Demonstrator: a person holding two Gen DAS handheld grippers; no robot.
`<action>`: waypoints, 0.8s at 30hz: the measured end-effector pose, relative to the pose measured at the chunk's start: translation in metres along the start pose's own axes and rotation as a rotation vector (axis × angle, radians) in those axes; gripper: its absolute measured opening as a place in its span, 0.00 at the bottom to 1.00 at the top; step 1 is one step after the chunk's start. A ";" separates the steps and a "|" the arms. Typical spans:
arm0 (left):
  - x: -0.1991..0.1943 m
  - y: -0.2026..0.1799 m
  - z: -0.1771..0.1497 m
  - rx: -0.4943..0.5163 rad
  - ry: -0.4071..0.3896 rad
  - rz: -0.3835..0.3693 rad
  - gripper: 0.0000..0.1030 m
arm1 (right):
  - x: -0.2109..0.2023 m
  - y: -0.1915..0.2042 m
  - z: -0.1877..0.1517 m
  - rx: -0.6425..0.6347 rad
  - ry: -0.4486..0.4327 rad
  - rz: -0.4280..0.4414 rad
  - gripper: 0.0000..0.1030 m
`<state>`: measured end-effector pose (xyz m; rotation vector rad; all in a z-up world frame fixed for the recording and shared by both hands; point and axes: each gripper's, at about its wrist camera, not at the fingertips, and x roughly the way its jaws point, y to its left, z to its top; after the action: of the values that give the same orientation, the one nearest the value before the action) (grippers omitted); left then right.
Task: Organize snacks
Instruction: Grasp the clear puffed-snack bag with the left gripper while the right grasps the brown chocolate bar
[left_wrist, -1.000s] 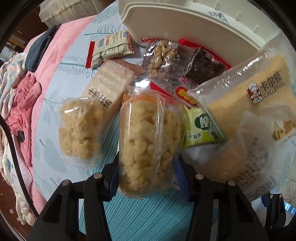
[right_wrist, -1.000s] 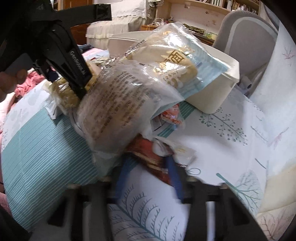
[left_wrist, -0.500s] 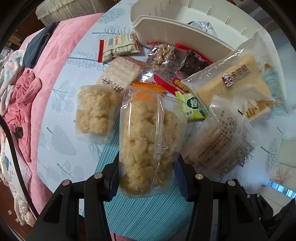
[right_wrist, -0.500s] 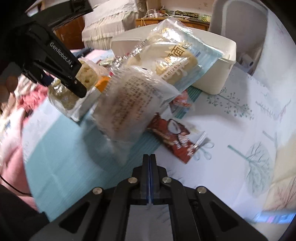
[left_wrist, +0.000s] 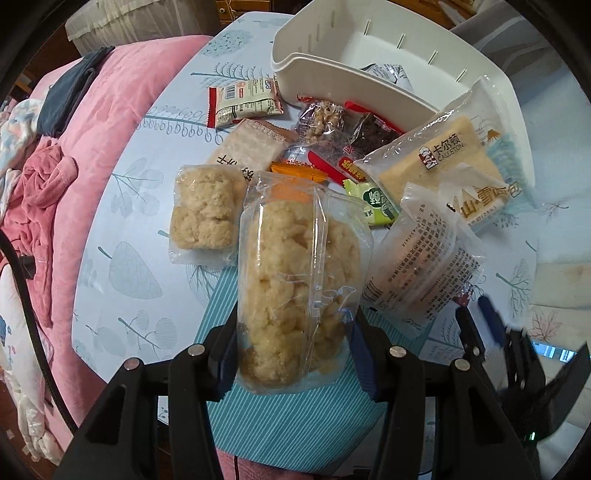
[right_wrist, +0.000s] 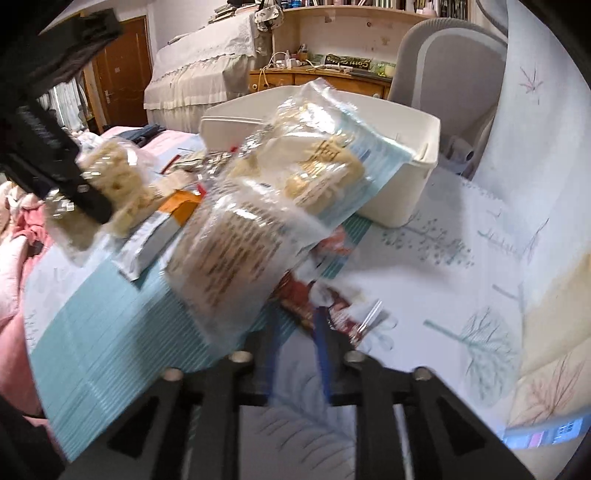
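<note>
Snacks lie in a heap on the tree-print cloth (left_wrist: 122, 206), mid frame. The left gripper (left_wrist: 293, 360) squeezes a clear crinkly bag (left_wrist: 299, 280) of bumpy, pale puffs at the lower middle. A smooth white plastic bin (left_wrist: 373, 70) sits at the top. The right gripper (right_wrist: 295, 332) has just been opening; its blue pads stand apart, with a blurry see-through packet (right_wrist: 236, 258) in front of them, not pressed.
</note>
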<state>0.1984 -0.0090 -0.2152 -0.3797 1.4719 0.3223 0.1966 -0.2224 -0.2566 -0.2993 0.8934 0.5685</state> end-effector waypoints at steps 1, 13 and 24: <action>-0.001 0.000 0.000 0.000 -0.001 -0.004 0.49 | 0.002 -0.002 0.002 -0.009 -0.003 -0.010 0.37; -0.011 0.003 0.003 0.040 -0.018 -0.035 0.49 | 0.040 -0.003 0.006 -0.132 0.051 -0.031 0.57; -0.029 0.003 0.017 0.076 -0.048 -0.055 0.49 | 0.054 -0.016 0.012 -0.007 0.090 0.001 0.47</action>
<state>0.2098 0.0013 -0.1850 -0.3489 1.4196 0.2294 0.2403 -0.2111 -0.2930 -0.3326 0.9785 0.5630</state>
